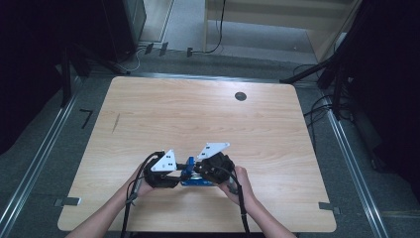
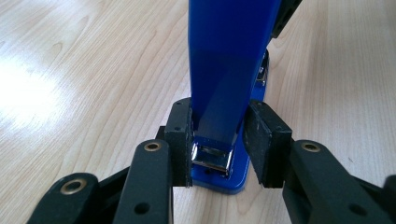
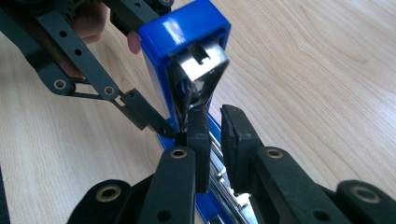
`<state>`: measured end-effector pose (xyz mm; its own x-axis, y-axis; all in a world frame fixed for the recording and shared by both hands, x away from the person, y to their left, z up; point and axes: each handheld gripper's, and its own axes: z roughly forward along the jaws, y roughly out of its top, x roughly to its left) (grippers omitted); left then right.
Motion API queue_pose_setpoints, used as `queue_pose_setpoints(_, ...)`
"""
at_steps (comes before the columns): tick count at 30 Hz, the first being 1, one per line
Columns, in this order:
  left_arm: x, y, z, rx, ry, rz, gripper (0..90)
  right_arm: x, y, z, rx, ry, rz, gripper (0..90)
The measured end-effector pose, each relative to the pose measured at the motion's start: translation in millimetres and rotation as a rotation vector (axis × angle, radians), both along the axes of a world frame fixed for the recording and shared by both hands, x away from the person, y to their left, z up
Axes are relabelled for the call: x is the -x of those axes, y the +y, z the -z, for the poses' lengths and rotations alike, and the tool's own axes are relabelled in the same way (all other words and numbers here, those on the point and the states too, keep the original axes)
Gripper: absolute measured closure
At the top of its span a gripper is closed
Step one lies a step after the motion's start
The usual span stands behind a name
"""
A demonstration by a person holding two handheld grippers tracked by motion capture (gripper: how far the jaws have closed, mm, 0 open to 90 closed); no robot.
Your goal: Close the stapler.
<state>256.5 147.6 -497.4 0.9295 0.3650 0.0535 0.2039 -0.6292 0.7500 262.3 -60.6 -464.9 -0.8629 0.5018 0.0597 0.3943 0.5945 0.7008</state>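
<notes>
Bare table [image 1: 198, 114] beyond stapler [image 1: 190, 174]

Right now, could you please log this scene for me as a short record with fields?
surface: wooden table
object: blue stapler, cover swung up, base flat on the table
left gripper: pads on both sides of the stapler's rear end; the right pad seems slightly off
right gripper: jaws nearly closed over the metal staple channel
other: dark round hole near the table's far edge

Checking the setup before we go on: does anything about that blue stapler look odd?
Yes. The blue stapler is swung open, its top arm raised off the base near the table's front edge, metal magazine exposed.
</notes>
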Motion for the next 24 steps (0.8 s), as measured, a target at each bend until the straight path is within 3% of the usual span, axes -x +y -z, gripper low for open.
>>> queue_pose_setpoints(13, 1.3, -17.1, 0.3, -0.066, -0.010, -0.031, 64.6, 2.2, -39.4, -5.9, -0.010, 0.000, 0.069, 82.8)
queue_pose_setpoints(20, 2.3, -25.2, 1.0, -0.108, -0.012, -0.044, 63.6, 4.6, -62.9, -18.9, -0.042, -0.024, 0.118, 82.6)
queue_pose_setpoints(24, 1.5, -28.5, 2.7, -0.120, -0.004, -0.051, 62.7, 6.1, -65.8, -31.3, -0.074, -0.043, 0.126, 82.7)
